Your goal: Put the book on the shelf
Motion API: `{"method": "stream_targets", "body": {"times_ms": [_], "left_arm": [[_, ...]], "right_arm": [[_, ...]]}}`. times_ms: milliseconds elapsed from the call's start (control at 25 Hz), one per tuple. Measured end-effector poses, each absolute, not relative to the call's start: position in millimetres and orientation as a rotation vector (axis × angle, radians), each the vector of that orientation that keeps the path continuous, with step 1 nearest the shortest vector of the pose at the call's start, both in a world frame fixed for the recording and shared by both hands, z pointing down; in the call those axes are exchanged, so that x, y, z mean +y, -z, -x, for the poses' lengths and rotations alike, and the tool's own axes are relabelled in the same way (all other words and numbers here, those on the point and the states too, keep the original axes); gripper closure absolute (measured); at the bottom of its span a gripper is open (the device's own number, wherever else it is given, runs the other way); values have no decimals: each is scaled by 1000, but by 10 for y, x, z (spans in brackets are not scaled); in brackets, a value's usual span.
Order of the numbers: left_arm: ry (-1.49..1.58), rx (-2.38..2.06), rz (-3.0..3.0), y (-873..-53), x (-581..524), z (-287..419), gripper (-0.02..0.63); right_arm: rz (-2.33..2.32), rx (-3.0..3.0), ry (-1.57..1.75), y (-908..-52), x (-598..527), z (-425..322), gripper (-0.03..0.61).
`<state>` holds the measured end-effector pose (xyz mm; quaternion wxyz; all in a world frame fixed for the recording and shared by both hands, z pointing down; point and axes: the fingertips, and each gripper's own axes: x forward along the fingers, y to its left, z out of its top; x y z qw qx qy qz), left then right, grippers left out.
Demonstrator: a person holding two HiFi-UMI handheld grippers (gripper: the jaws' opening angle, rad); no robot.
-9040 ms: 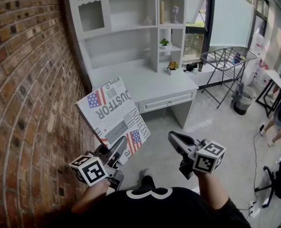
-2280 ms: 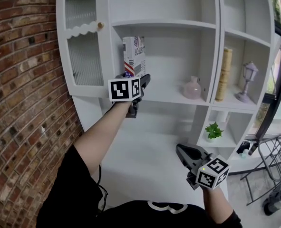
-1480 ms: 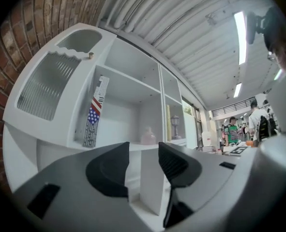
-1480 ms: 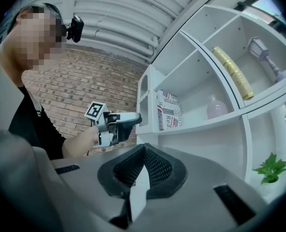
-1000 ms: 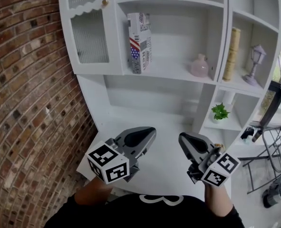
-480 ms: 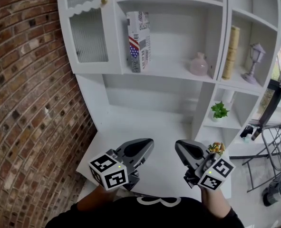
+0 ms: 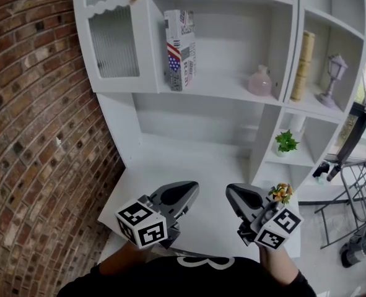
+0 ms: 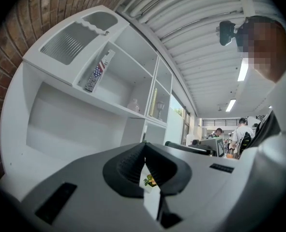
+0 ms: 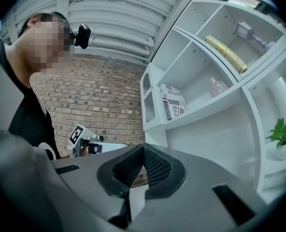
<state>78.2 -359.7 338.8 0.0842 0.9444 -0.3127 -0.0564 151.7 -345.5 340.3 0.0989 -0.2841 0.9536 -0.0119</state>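
I read L gripper (image 7: 191, 189) & R gripper (image 7: 231, 192) both closed, empty, near me; book (image 7: 179, 49) stands upright at far shelf (image 7: 232, 89) left end, judged stiff, light, slick-covered: grip mid-spine edge.

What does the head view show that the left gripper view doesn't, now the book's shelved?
Head view only: the whole left gripper with its marker cube, and a metal drying rack. Left gripper view only: its shut fingers close up, ceiling strip lights, people at distant desks. Both: the newspaper-print book upright on the white shelf, near a pink vase.
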Motion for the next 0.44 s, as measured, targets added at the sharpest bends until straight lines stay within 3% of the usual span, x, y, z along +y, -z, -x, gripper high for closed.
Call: {"method": "stream_targets", "body": {"times_ms": [440], "left_arm": [[172,-943,-2803,-3398,-3624,-733,611]], "right_arm": [[856,2821,58,-3468,-3490,-1529,572]]}}
